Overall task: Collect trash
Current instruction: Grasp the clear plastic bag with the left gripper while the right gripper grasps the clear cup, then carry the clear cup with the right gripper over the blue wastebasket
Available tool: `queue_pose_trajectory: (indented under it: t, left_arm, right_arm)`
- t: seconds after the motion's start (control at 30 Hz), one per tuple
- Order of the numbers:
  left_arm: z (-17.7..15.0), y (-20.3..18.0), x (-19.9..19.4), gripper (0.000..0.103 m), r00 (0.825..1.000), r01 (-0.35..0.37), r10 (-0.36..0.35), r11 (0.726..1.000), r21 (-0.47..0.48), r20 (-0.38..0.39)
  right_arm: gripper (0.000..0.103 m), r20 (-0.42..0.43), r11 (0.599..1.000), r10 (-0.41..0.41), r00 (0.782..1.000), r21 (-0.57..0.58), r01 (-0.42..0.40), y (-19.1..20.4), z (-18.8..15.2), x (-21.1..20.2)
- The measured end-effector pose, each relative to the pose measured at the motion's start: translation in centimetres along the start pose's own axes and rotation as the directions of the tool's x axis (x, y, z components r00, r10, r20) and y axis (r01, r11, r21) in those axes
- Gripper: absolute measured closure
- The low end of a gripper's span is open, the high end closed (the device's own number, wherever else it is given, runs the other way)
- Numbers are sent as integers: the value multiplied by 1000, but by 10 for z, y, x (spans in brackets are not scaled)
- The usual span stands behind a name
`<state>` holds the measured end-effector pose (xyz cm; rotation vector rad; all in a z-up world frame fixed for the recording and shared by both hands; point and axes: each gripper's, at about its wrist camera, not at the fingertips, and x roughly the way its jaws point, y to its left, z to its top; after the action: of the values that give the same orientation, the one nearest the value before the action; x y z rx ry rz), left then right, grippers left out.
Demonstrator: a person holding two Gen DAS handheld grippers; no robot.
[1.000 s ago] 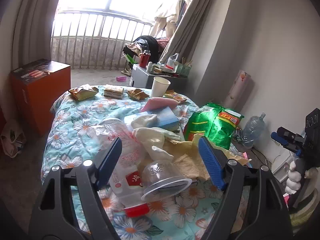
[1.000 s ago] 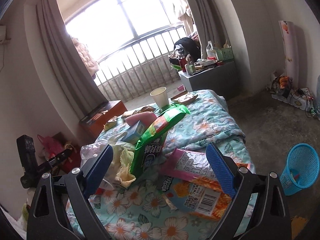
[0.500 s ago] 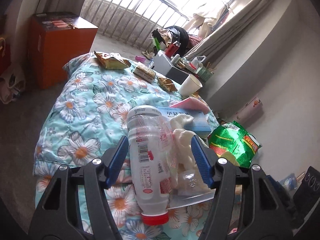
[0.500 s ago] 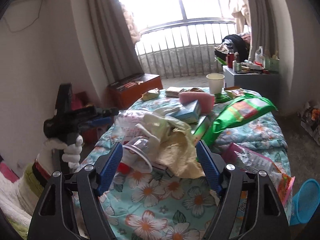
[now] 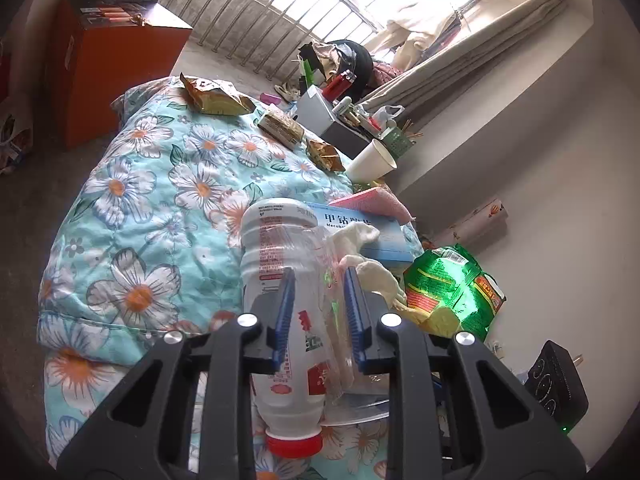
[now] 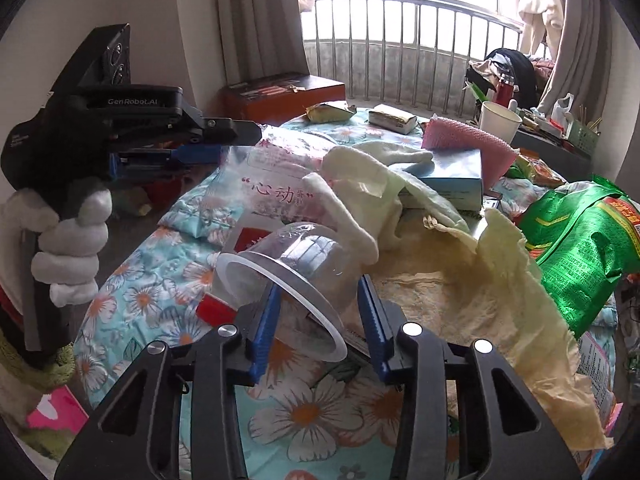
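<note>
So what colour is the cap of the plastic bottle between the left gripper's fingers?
Red. The bottle cap shows best in the left wrist view.

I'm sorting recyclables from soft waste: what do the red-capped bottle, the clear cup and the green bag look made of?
Red-capped bottle: likely milky white plastic, glossy, with printed label and red cap.
Clear cup: thin transparent plastic; the bedding shows through and its rim gleams.
Green bag: seemingly plastic or foil film, shiny, sharply creased, with bright glints.
</note>
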<state>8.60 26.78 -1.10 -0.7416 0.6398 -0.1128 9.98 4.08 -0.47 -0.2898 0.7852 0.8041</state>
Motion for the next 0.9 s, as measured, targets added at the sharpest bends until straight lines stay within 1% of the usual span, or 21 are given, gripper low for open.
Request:
queue_pose_trajectory:
  t: [0.03,0.07,0.13,0.17,0.2,0.3,0.5,0.63,0.73,0.8,0.9]
  left_arm:
    - [0,0,0,89,1000,2,-2,1000,6,1]
    - [-1,-2,-1,89,1000,2,-2,1000,13,2]
    - [-2,-5,-3,93,1000,-4,4,1000,29,6]
    - [-2,-6,-4,93,1000,-4,3,999,37,6]
    - [-3,-9,-6,94,1000,-5,4,999,45,8]
    - [-4,-17,-13,94,1000,-15,14,997,77,20]
    - [-8,-36,-34,96,998,-31,24,990,139,52]
    - [-11,-49,-50,97,996,-55,42,982,180,76]
    - [-12,-57,-61,98,995,-67,52,979,192,82]
    - [-13,-62,-69,98,995,-62,45,978,199,90]
    - [-13,-70,-82,98,992,-70,45,974,216,116]
  right_arm:
    - [73,-2,1000,-4,1000,6,4,-1,0,0]
    - [77,-4,1000,-7,1000,17,7,-2,0,0]
    - [81,-7,999,-11,1000,36,11,-3,-1,0]
    - [85,-8,999,-17,1000,44,17,-3,-1,0]
    - [92,-8,999,-11,1000,53,12,-4,-2,-2]
    - [96,-7,997,-6,1000,76,7,-6,-5,-8]
    - [97,16,994,-2,1000,108,0,-10,-12,-26]
    - [97,37,990,3,999,138,-8,-14,-15,-38]
    - [97,56,987,13,998,158,-21,-17,-18,-46]
    - [97,65,986,14,998,164,-25,-19,-20,-51]
    - [97,84,984,17,996,175,-32,-22,-23,-58]
